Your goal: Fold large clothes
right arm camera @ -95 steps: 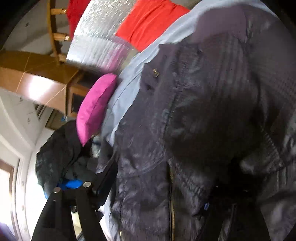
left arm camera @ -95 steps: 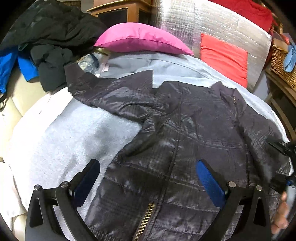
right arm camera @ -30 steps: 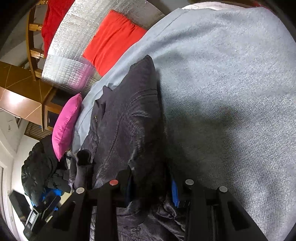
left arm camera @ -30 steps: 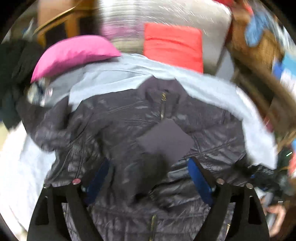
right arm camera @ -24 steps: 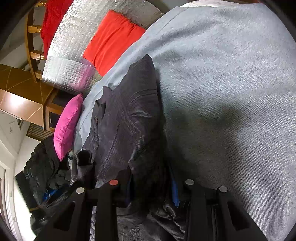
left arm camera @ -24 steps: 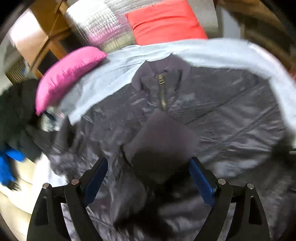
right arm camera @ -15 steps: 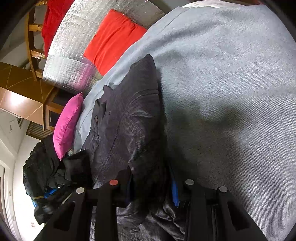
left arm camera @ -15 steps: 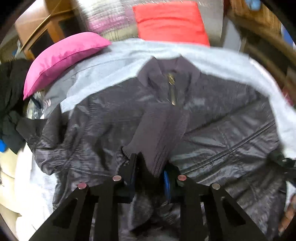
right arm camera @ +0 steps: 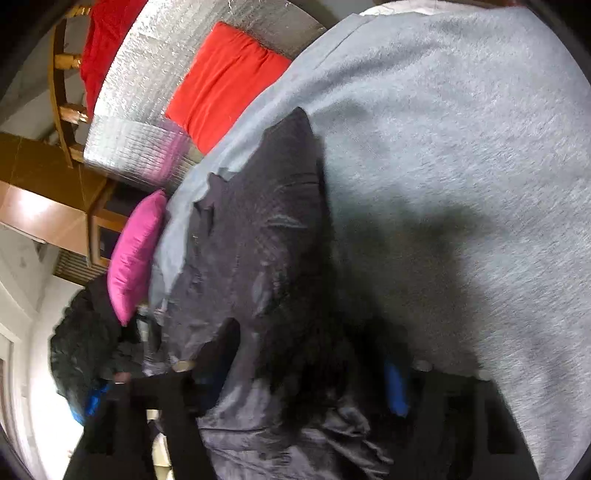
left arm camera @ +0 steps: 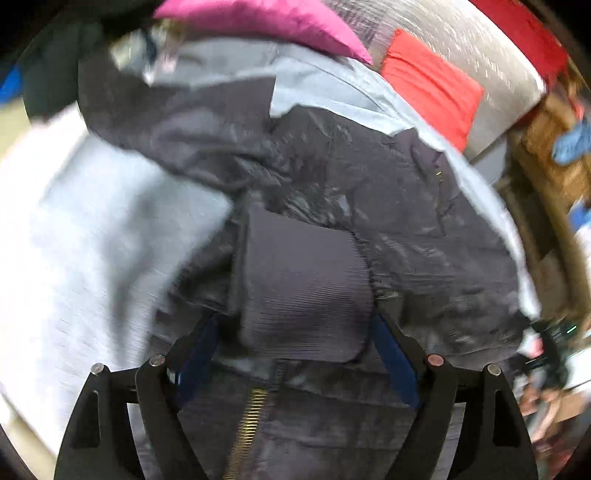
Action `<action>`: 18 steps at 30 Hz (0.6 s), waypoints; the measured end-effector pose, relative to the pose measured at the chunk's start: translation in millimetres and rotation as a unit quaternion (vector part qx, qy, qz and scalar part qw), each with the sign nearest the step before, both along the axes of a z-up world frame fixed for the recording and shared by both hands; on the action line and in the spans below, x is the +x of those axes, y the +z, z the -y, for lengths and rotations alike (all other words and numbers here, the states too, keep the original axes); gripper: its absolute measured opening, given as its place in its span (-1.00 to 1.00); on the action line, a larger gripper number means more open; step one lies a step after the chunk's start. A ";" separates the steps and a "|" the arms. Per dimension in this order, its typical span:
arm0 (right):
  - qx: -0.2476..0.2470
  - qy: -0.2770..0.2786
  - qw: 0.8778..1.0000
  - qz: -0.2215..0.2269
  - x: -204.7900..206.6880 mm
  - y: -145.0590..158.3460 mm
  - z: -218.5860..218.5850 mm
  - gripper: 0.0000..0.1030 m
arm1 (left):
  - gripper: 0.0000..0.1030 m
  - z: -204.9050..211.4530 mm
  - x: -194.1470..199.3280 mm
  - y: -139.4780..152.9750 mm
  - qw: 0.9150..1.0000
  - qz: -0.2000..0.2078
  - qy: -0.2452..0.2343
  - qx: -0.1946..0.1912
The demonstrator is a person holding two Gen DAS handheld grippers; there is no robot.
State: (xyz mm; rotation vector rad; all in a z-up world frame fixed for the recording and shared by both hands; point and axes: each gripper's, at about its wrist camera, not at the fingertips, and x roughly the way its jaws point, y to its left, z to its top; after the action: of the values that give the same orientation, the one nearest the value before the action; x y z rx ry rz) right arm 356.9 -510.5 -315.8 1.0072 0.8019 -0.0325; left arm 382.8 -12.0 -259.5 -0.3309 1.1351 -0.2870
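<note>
A dark quilted jacket point(left arm camera: 388, 206) lies on a grey blanket point(left arm camera: 92, 229), zip point(left arm camera: 247, 417) facing up. One sleeve is folded over the front, and its ribbed cuff point(left arm camera: 303, 288) rests on the chest. My left gripper point(left arm camera: 295, 354) hangs just above the cuff, jaws opening, a blue pad on either side of it and neither pressing. In the right wrist view the jacket point(right arm camera: 255, 251) stretches away along the blanket point(right arm camera: 461, 147). My right gripper point(right arm camera: 306, 376) sits at the jacket's near edge, jaws opening, with bunched fabric loose between them.
A pink pillow point(left arm camera: 266, 18) and a red cushion point(left arm camera: 432, 85) lean on a silver quilted backrest point(left arm camera: 480, 48) behind the jacket. Dark clothes point(right arm camera: 81, 339) are piled at the far left. Wooden furniture point(left arm camera: 546, 155) stands on the right. A hand point(left arm camera: 539, 402) shows at the right edge.
The left gripper shut on the sleeve cuff, carried it across the jacket's front, then spread its jaws and let it go. The right gripper's jaws spread off the jacket's edge.
</note>
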 end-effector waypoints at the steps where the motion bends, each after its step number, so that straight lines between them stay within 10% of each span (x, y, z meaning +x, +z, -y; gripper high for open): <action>1: -0.004 0.000 1.000 0.003 1.3 1.2 -1.0 0.43 | 0.63 0.3 2.7 -2.0 1.000 0.002 0.004 -0.018; 5: -0.039 0.007 0.999 0.005 8.6 2.4 -9.5 0.41 | 0.49 13.4 14.0 -5.1 0.999 0.022 0.010 -0.028; 8: -0.102 0.013 0.995 -0.005 12.1 8.7 -18.7 -0.03 | -0.55 24.7 21.2 -5.7 1.000 0.019 0.004 -0.009; 18: -0.139 -0.003 0.990 0.010 6.0 18.7 -15.2 -0.22 | -0.68 76.4 47.9 65.9 0.974 0.171 -0.068 0.129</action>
State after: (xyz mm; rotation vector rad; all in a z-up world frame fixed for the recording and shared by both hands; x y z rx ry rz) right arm 362.9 -495.3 -297.1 0.7446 0.7531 -0.1353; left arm 430.7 -88.4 -193.5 0.0280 0.8414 -0.3011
